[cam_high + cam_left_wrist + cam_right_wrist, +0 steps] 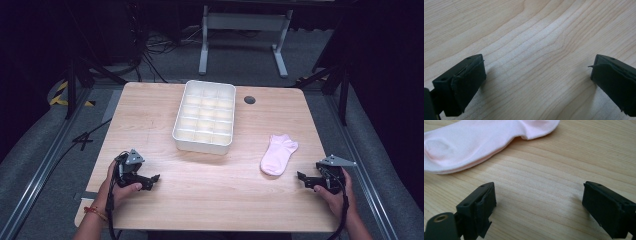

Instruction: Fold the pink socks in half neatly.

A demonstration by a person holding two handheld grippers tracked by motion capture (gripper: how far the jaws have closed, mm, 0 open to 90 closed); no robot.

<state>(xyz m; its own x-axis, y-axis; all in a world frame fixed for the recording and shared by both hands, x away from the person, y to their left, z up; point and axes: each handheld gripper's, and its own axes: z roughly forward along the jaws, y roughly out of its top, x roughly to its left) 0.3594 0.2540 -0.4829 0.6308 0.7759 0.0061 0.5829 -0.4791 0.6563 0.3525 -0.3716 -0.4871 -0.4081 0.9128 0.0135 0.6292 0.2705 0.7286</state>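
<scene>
A pale pink sock point(278, 154) lies flat on the right half of the wooden table point(210, 190). My right gripper point(303, 179) rests low near the table's right front, a short way to the right of the sock, its jaws wide open. In the right gripper view the sock point(474, 142) lies just beyond that gripper point(537, 203), with bare wood between the jaws. Near the left front my left gripper point(152, 181) is held just above the wood, open and empty; the left gripper view has that gripper point(537, 80) over bare grain.
A white tray point(178, 131) divided into several empty compartments stands at the table's middle back. A dark round cable hole point(249, 100) sits to its right. A white desk frame point(245, 30) and cables lie on the floor beyond the table.
</scene>
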